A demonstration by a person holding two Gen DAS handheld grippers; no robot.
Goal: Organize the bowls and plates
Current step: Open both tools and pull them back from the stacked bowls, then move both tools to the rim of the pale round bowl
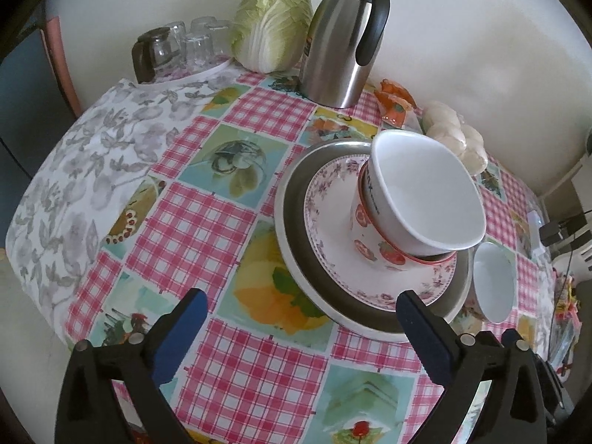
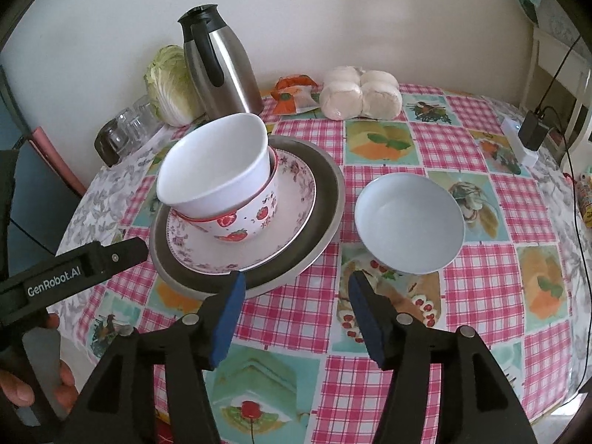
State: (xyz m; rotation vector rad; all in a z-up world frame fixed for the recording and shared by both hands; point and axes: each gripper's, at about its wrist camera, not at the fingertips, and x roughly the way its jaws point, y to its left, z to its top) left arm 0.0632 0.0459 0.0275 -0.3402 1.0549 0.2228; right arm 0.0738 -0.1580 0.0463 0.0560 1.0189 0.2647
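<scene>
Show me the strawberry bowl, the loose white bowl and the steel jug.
strawberry bowl point(image 2: 255, 218), right wrist view, its patterned side wall.
loose white bowl point(image 2: 409, 222), right wrist view, its inside.
steel jug point(image 1: 333, 70), left wrist view, its body.

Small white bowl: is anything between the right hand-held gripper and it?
Nothing visible. The right hand-held gripper stands open over bare tablecloth, with the small white bowl just ahead, apart from the plate stack to its left.
</scene>
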